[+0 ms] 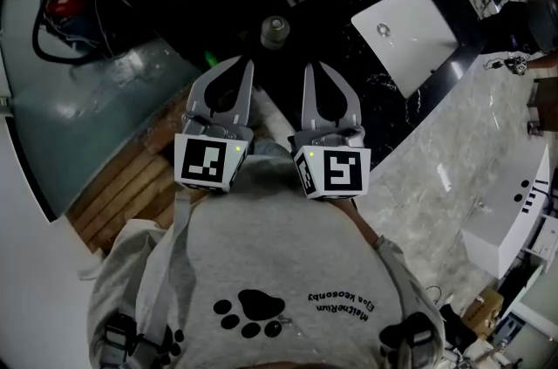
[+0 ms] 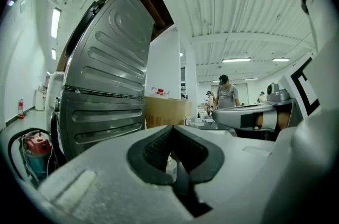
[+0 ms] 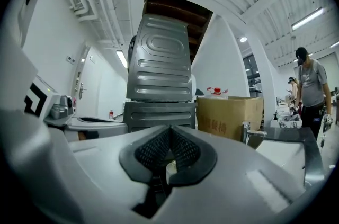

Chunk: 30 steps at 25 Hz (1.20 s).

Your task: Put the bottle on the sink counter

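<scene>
The person holds both tools close in front of the chest, noses pointing away from the body. The left gripper (image 1: 240, 62) has its jaws brought together at the tips, with only the hollow behind the pads left open, and nothing is pinched there. The right gripper (image 1: 312, 66) is closed up the same way and is also empty-handed. In each gripper view a pale patch (image 2: 170, 166) shows low in that hollow. I take it for the bottle's top seen beyond the jaws, though it is too small to be sure.

The bottle (image 1: 274, 31) stands upright on a dark surface ahead of the two noses. Its long axis runs straight up at the head camera, so only the round cap end is seen. It lies at about 1 o'clock from the left tips and about 11 o'clock from the right tips, near both and touching neither. It sits almost on the line between them, so neither side is clearly closer.

The white basin (image 1: 405, 44) is out at 3 o'clock from the bottle, set in the black veined counter (image 1: 388, 110). The darkness around the bottle hides whether it stands on that same black top or on something lower beside it. So it may already be on the sink counter, or it may still be short of it.
</scene>
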Each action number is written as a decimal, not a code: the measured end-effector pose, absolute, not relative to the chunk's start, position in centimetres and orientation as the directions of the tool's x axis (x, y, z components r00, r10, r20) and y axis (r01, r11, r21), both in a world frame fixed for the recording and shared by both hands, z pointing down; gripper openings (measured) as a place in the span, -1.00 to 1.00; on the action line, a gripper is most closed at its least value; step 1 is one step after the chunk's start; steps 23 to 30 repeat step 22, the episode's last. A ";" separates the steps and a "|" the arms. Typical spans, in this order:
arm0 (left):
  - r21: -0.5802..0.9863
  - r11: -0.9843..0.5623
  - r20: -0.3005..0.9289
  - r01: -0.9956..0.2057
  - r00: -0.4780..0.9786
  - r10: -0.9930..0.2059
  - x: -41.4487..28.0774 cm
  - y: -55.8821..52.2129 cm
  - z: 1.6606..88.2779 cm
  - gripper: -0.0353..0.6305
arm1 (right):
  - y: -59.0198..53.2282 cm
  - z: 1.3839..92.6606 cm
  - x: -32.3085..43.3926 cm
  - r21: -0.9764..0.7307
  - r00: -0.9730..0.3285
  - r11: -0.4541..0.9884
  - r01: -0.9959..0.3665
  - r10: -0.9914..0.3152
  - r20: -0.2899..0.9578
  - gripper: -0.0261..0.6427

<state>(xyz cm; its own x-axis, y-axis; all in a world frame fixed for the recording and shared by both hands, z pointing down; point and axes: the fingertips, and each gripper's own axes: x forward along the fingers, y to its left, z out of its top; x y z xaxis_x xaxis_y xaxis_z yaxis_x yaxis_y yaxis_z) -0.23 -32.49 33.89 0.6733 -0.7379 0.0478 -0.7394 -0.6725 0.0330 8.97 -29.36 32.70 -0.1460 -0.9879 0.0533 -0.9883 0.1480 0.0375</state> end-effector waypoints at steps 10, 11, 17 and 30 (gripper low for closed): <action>0.025 -0.682 0.058 -0.731 0.683 -0.729 -1.0 -32.1 34.9 -0.88 | -29.4 34.0 7.6 0.043 -0.163 0.166 -0.985 -0.984 0.078 -0.92; 0.026 -0.684 0.057 -0.729 0.684 -0.727 -1.1 -32.0 34.9 -0.88 | -29.3 34.1 7.3 0.044 -0.162 0.166 -0.985 -0.984 0.079 -0.92; 0.039 -0.692 0.055 -0.721 0.693 -0.719 -1.9 -31.9 35.7 -0.88 | -29.0 34.7 6.3 0.056 -0.150 0.155 -0.986 -0.985 0.083 -0.92; 0.050 -0.705 0.054 -0.707 0.707 -0.705 -2.6 -32.0 36.8 -0.89 | -28.8 36.0 5.1 0.060 -0.149 0.155 -0.986 -0.984 0.093 -0.92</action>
